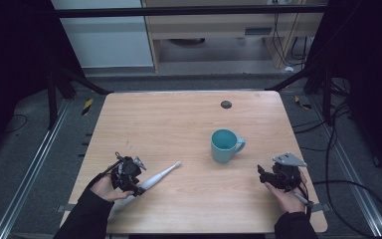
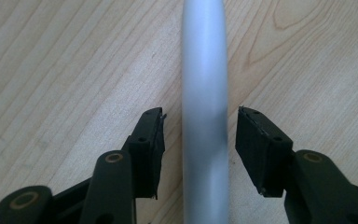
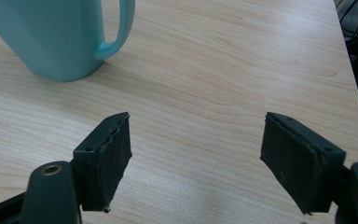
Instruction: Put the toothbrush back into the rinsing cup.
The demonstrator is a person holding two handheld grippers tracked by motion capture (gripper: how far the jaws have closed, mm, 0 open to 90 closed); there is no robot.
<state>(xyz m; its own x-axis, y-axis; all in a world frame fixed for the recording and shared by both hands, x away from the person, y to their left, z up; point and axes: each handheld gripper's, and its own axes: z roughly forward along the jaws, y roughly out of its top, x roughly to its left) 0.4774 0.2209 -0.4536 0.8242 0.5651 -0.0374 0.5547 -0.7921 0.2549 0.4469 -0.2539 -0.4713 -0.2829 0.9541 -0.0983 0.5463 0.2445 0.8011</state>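
On the wooden counter [image 1: 189, 124], near its front left corner, the left tool [image 1: 128, 174] sits over the handle end of a white electric toothbrush [image 1: 155, 178]. Toothbrush lies flat, diagonal, brush head pointing toward the counter's middle and the mug. Left gripper view: the grey-white handle [image 2: 204, 116] runs straight up between the two black jaws; a gap shows on each side of it, so the jaws straddle it, released, not clamping. Left hand [image 1: 104, 189] wraps the tool from behind, dark sleeve entering at the bottom edge.

Teal mug [image 1: 225, 145] stands upright right of centre, handle turned to the right, well apart from the toothbrush head.

Right tool [image 1: 266, 175] hovers near the front right corner, jaws aimed left toward the mug, grey three-cornered plate [image 1: 289, 160] on top. Right gripper view: jaws spread wide, nothing between them but bare wood; mug [image 3: 56, 37] at upper left, clear of the jaws. Right hand [image 1: 289, 199] holds it from below.

Small dark round mark [image 1: 226, 104] near the far edge.
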